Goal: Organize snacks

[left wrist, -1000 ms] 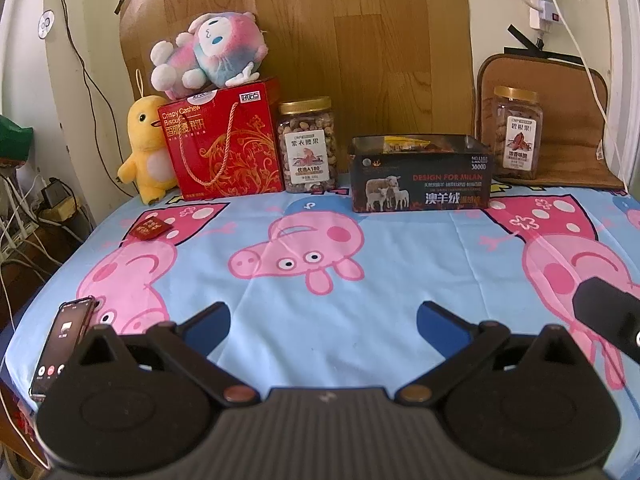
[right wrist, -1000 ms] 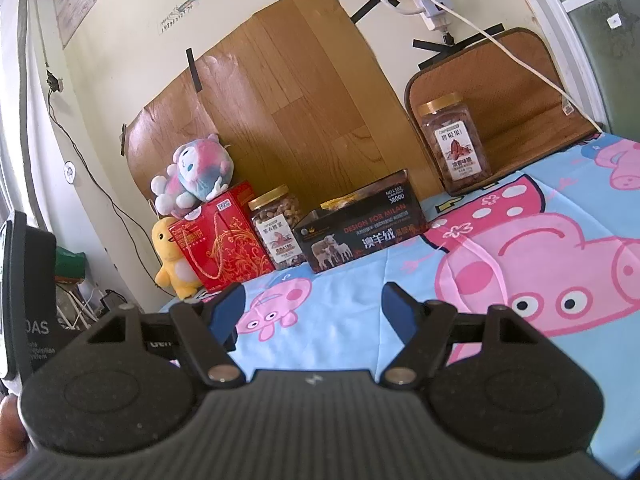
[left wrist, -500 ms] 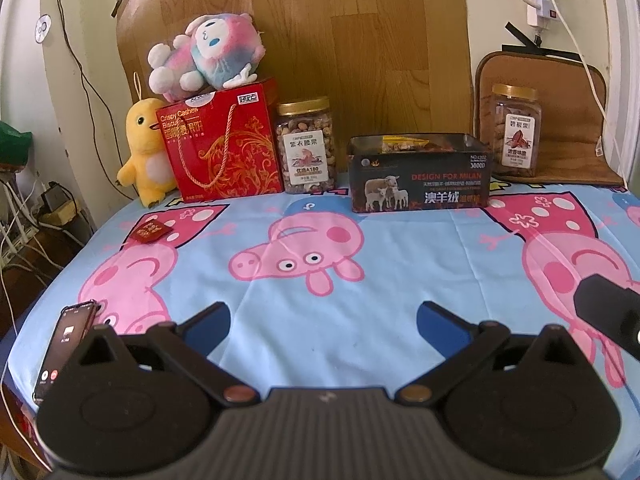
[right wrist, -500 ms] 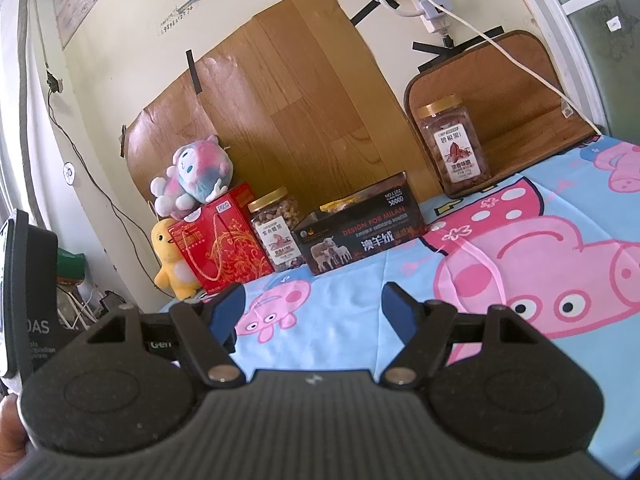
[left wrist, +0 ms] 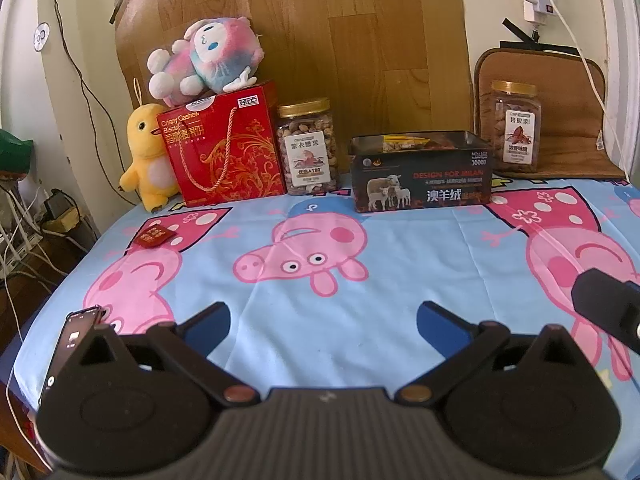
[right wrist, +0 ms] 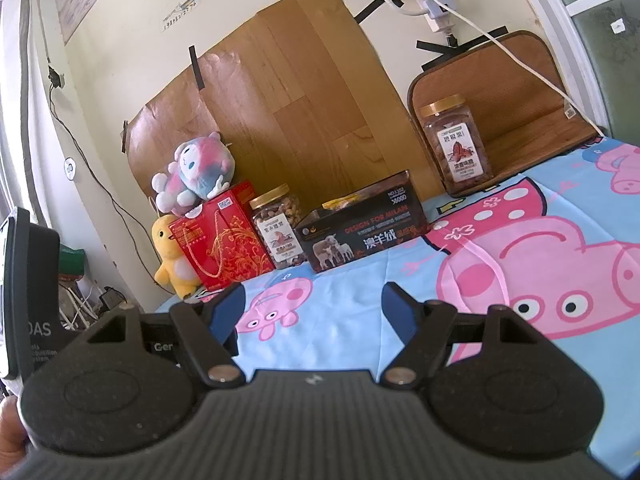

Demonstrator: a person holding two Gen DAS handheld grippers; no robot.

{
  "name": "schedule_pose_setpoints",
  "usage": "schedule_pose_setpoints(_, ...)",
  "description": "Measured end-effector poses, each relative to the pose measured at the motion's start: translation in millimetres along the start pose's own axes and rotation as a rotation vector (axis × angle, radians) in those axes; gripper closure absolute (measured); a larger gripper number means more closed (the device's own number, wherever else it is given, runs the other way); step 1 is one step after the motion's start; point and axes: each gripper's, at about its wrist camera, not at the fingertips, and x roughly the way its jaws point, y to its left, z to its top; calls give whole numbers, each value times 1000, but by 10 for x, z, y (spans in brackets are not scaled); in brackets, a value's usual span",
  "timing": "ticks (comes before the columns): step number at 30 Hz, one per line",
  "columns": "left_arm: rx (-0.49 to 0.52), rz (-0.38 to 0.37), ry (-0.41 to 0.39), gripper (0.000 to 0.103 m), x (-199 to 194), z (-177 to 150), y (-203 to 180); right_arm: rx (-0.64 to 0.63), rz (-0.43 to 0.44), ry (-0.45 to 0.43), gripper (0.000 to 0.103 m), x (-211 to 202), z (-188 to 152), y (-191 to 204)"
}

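Along the back of the table stand a red cashew biscuit gift box (left wrist: 224,148) (right wrist: 224,244), a jar of nuts (left wrist: 307,148) (right wrist: 278,228), a black open box (left wrist: 420,172) (right wrist: 360,228) holding snack packets, and a second jar (left wrist: 514,128) (right wrist: 456,148) on a brown mat. A small red packet (left wrist: 154,236) lies on the cloth at the left. My left gripper (left wrist: 322,320) hovers open near the front edge, far from all of them. My right gripper (right wrist: 314,306) is open too, with nothing between its fingers.
A pink-blue plush (left wrist: 204,60) lies on the red box and a yellow duck plush (left wrist: 146,156) stands beside it. A phone (left wrist: 70,344) lies at the table's front left corner. Cables hang off the left side (left wrist: 24,236). The other gripper's tip (left wrist: 608,304) shows at right.
The left wrist view has drifted slightly, the back row sitting a little lower and left in frame. The right wrist view has shifted slightly as well. Both grippers stay open.
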Motion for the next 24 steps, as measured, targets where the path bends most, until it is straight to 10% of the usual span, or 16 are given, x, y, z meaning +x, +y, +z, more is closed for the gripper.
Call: schedule_pose_setpoints(24, 16, -56, 11, 0, 252, 107, -108, -7, -91, -28, 26, 113, 45, -200)
